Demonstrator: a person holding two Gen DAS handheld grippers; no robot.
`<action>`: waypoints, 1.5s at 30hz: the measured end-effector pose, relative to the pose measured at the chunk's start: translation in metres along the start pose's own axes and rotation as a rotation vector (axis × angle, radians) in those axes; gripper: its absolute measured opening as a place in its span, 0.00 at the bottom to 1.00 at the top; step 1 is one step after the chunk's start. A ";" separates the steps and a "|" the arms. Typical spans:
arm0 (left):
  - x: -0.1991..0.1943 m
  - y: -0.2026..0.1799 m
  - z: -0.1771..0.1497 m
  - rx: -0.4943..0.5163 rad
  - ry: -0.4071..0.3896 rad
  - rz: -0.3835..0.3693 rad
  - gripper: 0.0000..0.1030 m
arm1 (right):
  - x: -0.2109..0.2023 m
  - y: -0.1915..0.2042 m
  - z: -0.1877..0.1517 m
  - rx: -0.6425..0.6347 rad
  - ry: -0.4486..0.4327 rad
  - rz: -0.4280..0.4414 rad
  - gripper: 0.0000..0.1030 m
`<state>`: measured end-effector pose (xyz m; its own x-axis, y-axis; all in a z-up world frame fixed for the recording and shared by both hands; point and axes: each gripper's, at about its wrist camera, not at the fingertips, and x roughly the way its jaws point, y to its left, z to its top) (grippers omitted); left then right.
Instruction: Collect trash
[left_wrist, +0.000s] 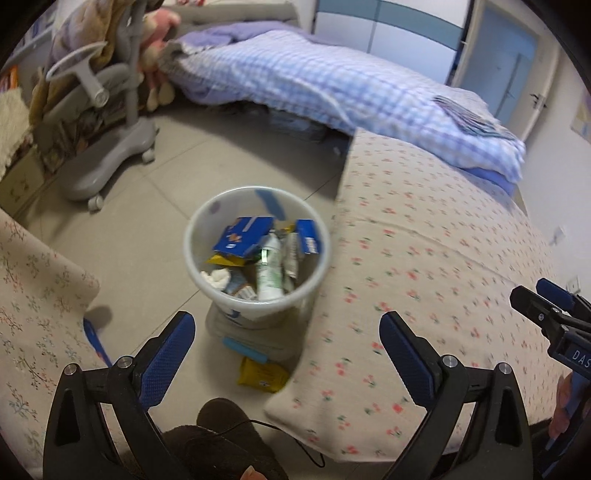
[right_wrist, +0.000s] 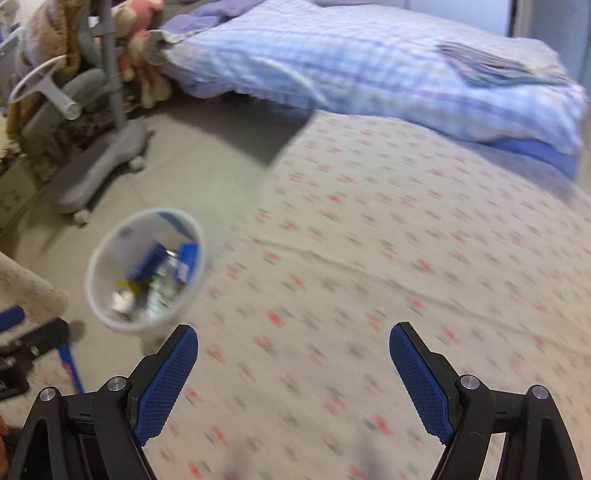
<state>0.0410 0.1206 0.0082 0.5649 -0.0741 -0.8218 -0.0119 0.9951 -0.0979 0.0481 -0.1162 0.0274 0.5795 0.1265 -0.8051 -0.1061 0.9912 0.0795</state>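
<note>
Both left gripper (left_wrist: 287, 354) and right gripper (right_wrist: 293, 363) spread empty; yellow wrapper (left_wrist: 263, 376) beside white bin (left_wrist: 207, 229) likely light, crinkly, best pinched at an edge.

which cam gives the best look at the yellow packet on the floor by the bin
The left wrist view: the yellow packet lies in plain sight on the floor just in front of the white bin. The right wrist view shows the bin, blurred, but the packet is not visible there.

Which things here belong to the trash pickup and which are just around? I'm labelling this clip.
Job:
- white bin, holding wrappers
- yellow packet on the floor by it
- blue stick-shaped item on the floor

Just around:
- floral bed
- checked quilt
- grey chair
- plush toys
</note>
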 end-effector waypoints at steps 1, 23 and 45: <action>-0.002 -0.004 -0.003 0.004 -0.006 -0.006 0.98 | -0.005 -0.005 -0.006 0.008 -0.008 -0.017 0.86; -0.012 -0.047 -0.042 0.019 -0.109 0.052 0.98 | -0.032 -0.036 -0.080 0.043 -0.196 -0.200 0.89; -0.015 -0.054 -0.048 0.043 -0.132 0.061 0.98 | -0.030 -0.030 -0.079 0.039 -0.203 -0.202 0.89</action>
<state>-0.0061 0.0652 -0.0010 0.6678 -0.0074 -0.7443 -0.0153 0.9996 -0.0237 -0.0300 -0.1531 0.0023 0.7363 -0.0722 -0.6728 0.0566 0.9974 -0.0452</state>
